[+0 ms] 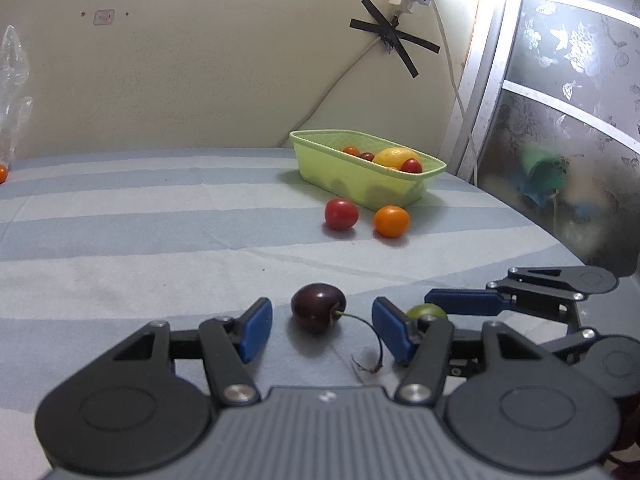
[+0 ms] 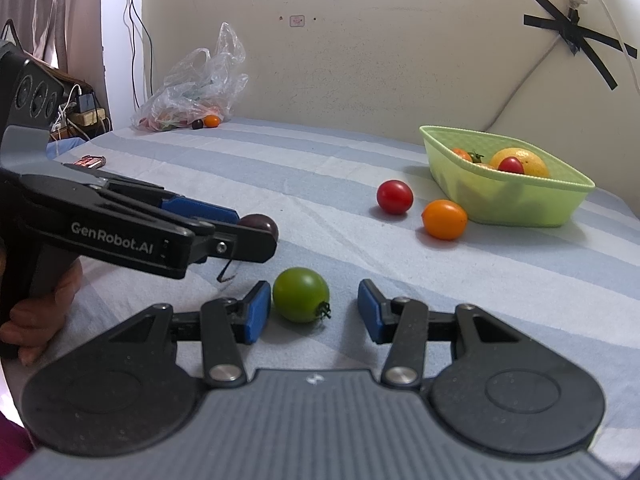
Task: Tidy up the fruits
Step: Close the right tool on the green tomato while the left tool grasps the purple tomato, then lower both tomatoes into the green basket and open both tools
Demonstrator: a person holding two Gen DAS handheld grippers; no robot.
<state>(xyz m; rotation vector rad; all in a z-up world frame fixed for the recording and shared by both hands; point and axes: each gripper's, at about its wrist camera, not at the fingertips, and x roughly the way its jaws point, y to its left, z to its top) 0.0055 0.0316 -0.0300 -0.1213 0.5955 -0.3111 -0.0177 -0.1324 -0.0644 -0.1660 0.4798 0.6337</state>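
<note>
Your left gripper (image 1: 322, 330) sat spread around the cherry (image 1: 318, 307), pads not touching it. Your right gripper (image 2: 314, 312) was spread too, its left pad just beside the green tomato (image 2: 301, 294), both near the bedsheet's (image 1: 160, 240) front edge.

From the left wrist, the green tomato (image 1: 426, 311) shows only its top behind a blue pad. From the right wrist, the left hand-held gripper (image 2: 256, 236) covers most of the cherry (image 2: 262, 223). The bag (image 2: 192, 88) blurs its contents. Basket (image 2: 516, 200) walls hide the lower fruit.
</note>
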